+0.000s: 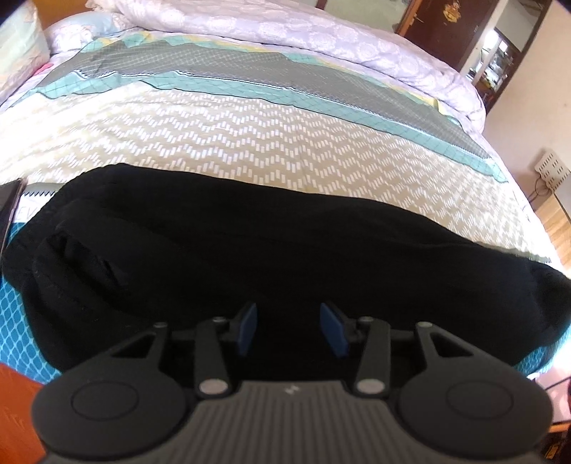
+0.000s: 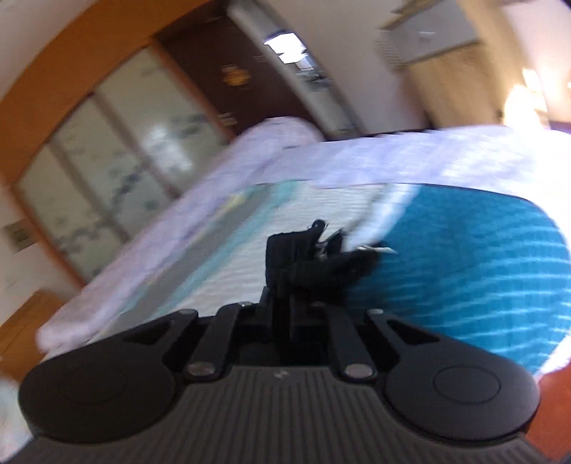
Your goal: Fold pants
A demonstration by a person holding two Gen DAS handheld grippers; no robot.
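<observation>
Bedroom setting: a bed covered by a cream chevron-patterned spread with grey and teal bands, a lavender quilt bunched along its far side, and a dark wooden door beyond. Black pants lie across the near part of the bed, reaching from the left edge of the left wrist view to its right, with a rumpled fold at the left end. The left gripper hangs low over the pants near their close edge, pointing toward the far side of the bed, its blue-padded fingers spread apart with nothing between them. The right wrist view is motion-blurred and tilted, with the bed running diagonally through it. The right gripper is raised above the bed, its jaws drawn together on a bunched end of the black pants, which stands up between them over the teal sheet.
</observation>
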